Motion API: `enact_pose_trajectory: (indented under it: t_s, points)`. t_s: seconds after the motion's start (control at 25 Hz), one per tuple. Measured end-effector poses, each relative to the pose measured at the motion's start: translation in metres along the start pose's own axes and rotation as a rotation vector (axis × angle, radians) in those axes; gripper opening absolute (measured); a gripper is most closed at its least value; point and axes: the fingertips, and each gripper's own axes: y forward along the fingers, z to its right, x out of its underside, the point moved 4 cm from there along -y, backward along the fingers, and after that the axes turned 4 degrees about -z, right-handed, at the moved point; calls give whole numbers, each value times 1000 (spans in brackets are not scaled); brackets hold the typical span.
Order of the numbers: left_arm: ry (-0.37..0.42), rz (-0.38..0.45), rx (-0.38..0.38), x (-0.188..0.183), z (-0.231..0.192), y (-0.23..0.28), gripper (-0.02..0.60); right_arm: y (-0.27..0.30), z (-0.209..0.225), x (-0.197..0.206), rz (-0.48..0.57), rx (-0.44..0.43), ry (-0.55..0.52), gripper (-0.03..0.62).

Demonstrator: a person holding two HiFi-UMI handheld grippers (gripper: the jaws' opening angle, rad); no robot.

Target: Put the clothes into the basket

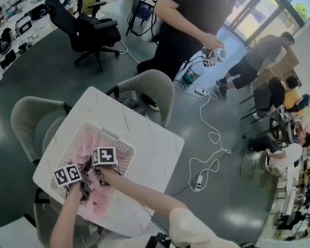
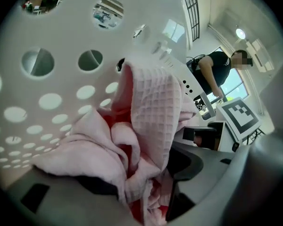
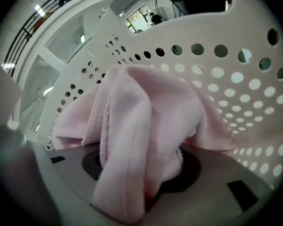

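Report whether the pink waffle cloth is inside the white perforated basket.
Inside: the pink waffle cloth lies heaped within the white perforated basket, holed walls around it.

1. White table (image 1: 157,151), marble-patterned, with a grey chair (image 1: 151,87) at its far side and another grey chair (image 1: 31,119) at its left.
2. White perforated basket (image 1: 123,144) stands on the table, near the person's edge.
3. Pink clothes (image 1: 85,138) lie inside the basket, filling most of it.
4. Left gripper (image 1: 82,187) and right gripper (image 1: 99,173) are both lowered into the basket, side by side, tips down in the clothes.
5. Beyond the table: a standing person in black (image 1: 183,30), a black office chair (image 1: 88,30), and a white cable (image 1: 213,137) looped across the floor.
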Motion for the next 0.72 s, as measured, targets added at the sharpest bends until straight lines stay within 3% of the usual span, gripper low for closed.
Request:
enact_pose_trajectory:
  t_s: [0.24, 0.72]
  points:
    - [-6, -29, -42, 2, -7, 13, 308, 12, 4, 4, -53, 12, 37, 224]
    - [3, -93, -171, 8, -19, 39, 308, 39, 19, 8, -181, 73, 12, 248]
